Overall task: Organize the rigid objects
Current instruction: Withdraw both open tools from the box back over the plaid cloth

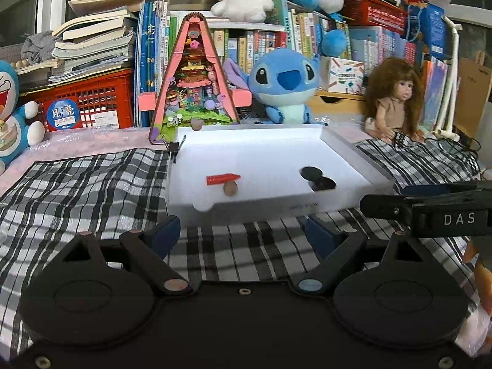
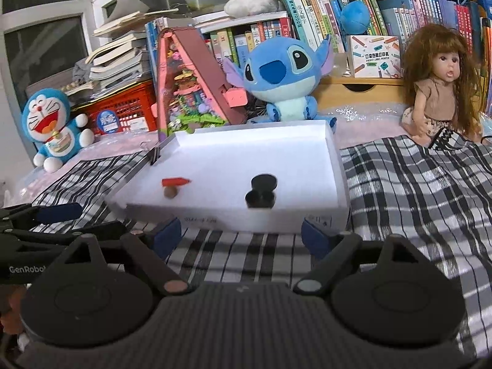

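Cat toy [image 2: 50,123]: far left, sitting on the pink cover, well apart from the tray.
Red crate [image 1: 83,101]: behind it, under a stack of books [image 1: 92,40].
Triangular model house [image 1: 193,83]: upright, at the tray's back left corner.
White tray [image 1: 347,153]: on the checked cloth [image 1: 77,190], straight ahead of both grippers.
Red piece [image 1: 222,179]: lying in the tray, left of centre, touching a brown ball [image 1: 230,188].
Black discs [image 1: 316,178]: two, in the tray, right of centre.
Blue plush [image 1: 283,83]: behind the tray.
Doll [image 1: 390,98]: seated, far right.
Left gripper [image 1: 243,236]: jaws wide apart, nothing between them, short of the tray.
Right gripper [image 2: 241,235]: jaws wide apart, empty, near the tray's front wall.
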`<state>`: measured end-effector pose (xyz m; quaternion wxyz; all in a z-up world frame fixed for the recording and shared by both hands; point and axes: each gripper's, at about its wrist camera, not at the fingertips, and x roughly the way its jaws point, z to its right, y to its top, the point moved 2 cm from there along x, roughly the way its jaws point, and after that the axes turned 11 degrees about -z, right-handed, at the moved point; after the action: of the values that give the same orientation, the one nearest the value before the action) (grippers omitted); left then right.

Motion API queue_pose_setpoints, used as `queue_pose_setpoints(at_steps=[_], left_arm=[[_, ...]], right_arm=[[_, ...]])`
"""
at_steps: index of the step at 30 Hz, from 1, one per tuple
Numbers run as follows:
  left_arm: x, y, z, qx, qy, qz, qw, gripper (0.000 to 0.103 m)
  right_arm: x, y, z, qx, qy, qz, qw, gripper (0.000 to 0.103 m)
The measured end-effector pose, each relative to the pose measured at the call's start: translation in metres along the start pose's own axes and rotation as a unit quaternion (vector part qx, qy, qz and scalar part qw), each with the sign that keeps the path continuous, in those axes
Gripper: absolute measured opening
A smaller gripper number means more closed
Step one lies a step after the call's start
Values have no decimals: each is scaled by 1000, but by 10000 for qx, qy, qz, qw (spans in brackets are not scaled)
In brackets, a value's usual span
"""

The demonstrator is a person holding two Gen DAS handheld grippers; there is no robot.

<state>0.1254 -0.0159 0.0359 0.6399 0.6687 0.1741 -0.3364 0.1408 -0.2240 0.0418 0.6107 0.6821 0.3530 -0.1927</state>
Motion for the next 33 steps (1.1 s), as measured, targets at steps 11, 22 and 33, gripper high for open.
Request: queue_pose_setpoints(at_steps=[11,22,33], left_arm=[[-20,-38,7,60,8,91,9999,89],[-39,-74,0,-59,203,200,9996,90],[-46,-97,1,19,260,206,9994,87]], right_arm=[[-22,-32,-4,-178,-45,127,9998,94],[-34,-65,-20,-501,-176,236,9983,95],[-38,-91,-24,-605,-323,231,9974,95]])
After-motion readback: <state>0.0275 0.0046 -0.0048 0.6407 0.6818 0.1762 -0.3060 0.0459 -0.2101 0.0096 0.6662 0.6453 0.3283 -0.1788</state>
